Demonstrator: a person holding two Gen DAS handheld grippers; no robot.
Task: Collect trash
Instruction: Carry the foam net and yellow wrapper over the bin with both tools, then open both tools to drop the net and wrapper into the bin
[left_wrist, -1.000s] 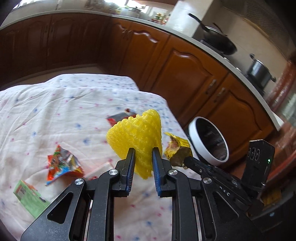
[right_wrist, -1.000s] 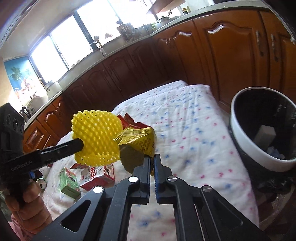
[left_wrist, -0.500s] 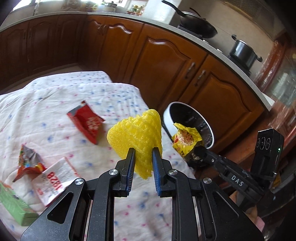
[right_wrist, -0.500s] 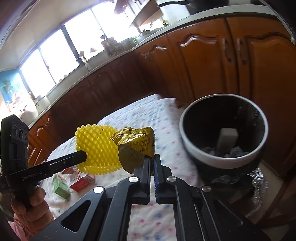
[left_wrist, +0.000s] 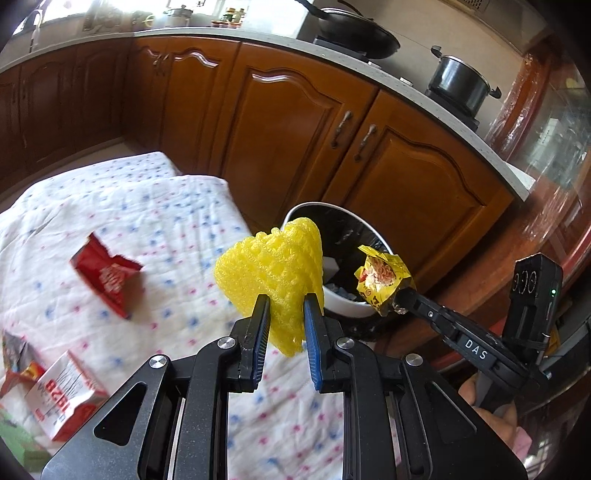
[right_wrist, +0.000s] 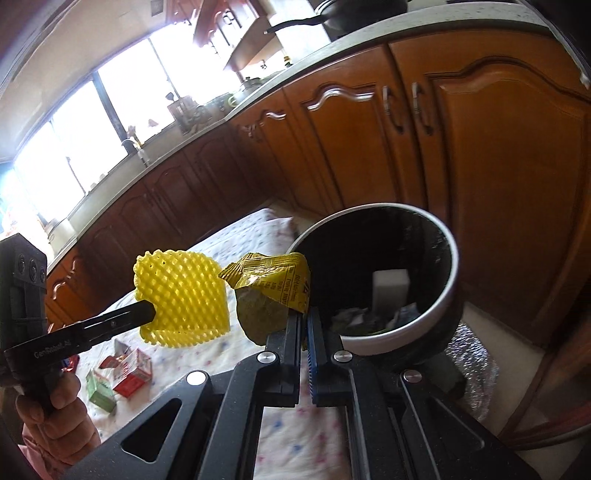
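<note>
My left gripper (left_wrist: 286, 301) is shut on a yellow foam fruit net (left_wrist: 271, 267), held in the air at the table's right edge; the net also shows in the right wrist view (right_wrist: 181, 297). My right gripper (right_wrist: 304, 314) is shut on a crumpled yellow snack wrapper (right_wrist: 273, 291), held just left of the bin's rim; the wrapper also shows in the left wrist view (left_wrist: 384, 282). The white-rimmed black trash bin (right_wrist: 448, 284) stands on the floor beside the table and holds a white block and scraps.
A red wrapper (left_wrist: 107, 273), a red-and-white "1928" packet (left_wrist: 66, 398) and a green carton (right_wrist: 99, 391) lie on the white dotted tablecloth (left_wrist: 147, 206). Brown kitchen cabinets (left_wrist: 295, 129) stand close behind the bin. A pot (left_wrist: 460, 85) sits on the counter.
Both grippers have moved right, off the table toward the bin, carrying the net and the wrapper. The bin now looks larger and closer in both views.
</note>
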